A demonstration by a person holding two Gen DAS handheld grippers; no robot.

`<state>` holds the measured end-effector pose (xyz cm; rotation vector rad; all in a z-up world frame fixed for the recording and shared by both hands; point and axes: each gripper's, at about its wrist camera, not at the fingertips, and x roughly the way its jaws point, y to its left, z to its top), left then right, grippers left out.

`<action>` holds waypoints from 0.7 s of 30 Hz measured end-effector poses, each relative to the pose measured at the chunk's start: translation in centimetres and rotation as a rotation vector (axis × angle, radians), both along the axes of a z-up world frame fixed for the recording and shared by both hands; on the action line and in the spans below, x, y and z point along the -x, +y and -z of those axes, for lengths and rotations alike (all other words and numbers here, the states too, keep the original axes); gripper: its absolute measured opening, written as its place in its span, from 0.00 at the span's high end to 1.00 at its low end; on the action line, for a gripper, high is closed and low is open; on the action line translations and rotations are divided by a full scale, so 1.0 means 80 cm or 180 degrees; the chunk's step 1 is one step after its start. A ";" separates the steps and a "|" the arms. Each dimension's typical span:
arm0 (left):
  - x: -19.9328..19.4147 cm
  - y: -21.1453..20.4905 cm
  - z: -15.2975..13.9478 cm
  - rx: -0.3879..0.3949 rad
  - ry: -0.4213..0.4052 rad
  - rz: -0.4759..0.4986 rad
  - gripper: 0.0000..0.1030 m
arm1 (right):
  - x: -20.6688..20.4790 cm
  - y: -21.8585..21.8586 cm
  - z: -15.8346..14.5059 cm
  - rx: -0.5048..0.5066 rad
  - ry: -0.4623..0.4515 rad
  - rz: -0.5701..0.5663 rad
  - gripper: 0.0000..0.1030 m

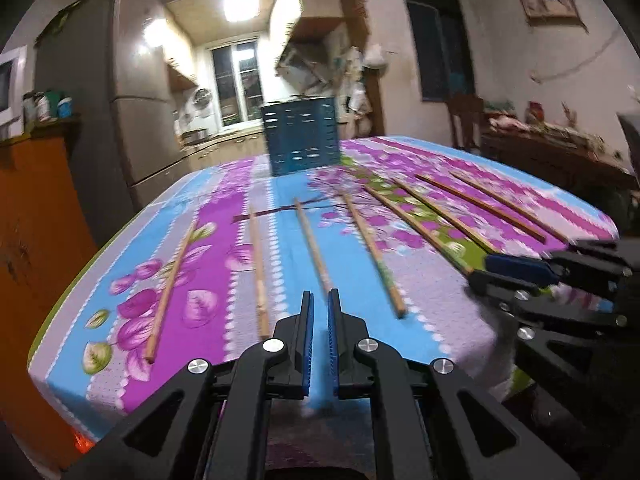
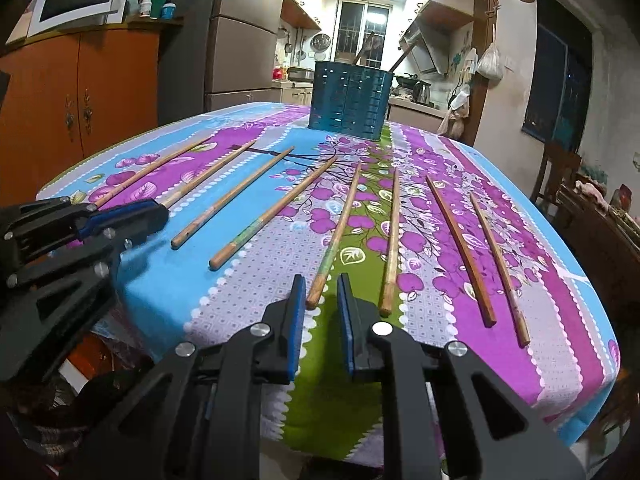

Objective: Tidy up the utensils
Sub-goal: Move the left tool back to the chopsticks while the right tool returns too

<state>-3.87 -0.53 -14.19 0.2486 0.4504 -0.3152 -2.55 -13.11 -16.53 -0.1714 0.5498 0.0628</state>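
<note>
A: Left wrist view. Report the gripper and the utensils.

B: The left gripper (image 1: 319, 300) sits low at the near table edge, jaws drawn to a narrow slit with nothing between the blue pads. Eight wooden chopsticks (image 1: 316, 252) lie spread apart on the floral tablecloth (image 1: 440, 320), fanned from near edge toward the far side. The third chopstick from the left ends just ahead of the fingertips. The right gripper (image 1: 480, 272) enters from the right edge, tips near the end of a chopstick on the green stripe.

A: Container?

B: A blue slotted utensil holder (image 1: 304, 136) stands upright at the far side of the table, well apart from the chopsticks. Its interior is not visible from this angle.

A: Right wrist view.

B: The right gripper (image 2: 322, 292) has its jaws nearly together, a narrow gap remaining, and nothing is gripped. The butt end of one chopstick (image 2: 334, 240) lies just ahead of the gap, resting on the cloth. The left gripper (image 2: 160, 210) shows at the left edge, fingers together, above the end of a chopstick.

A: Container in this view?

B: The blue holder (image 2: 350, 100) stands upright at the far edge. Two handles (image 2: 400, 58) rise above its rim, leaning; which compartment they occupy cannot be determined. All eight chopsticks are on the table, outside the holder.
</note>
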 end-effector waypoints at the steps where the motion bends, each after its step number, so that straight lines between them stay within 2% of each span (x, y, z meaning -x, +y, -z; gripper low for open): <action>1: -0.001 -0.003 0.003 -0.0026 0.0028 0.0003 0.88 | 0.000 0.000 0.000 0.0004 -0.0002 0.0002 0.86; 3: -0.007 -0.006 0.006 -0.0040 0.0095 0.0023 0.85 | 0.000 0.000 0.000 -0.0009 0.0001 0.0008 0.85; 6: -0.011 -0.011 0.010 -0.0115 0.0043 -0.0057 0.78 | -0.001 -0.001 0.000 -0.0021 -0.0005 0.0030 0.84; 19: -0.012 -0.012 0.019 -0.0016 -0.0119 -0.0115 0.79 | 0.000 -0.001 0.006 -0.0140 -0.0127 0.0223 0.84; 21: -0.011 -0.012 0.020 0.0007 -0.0125 -0.0090 0.84 | 0.001 0.002 0.007 -0.0144 -0.0150 0.0211 0.92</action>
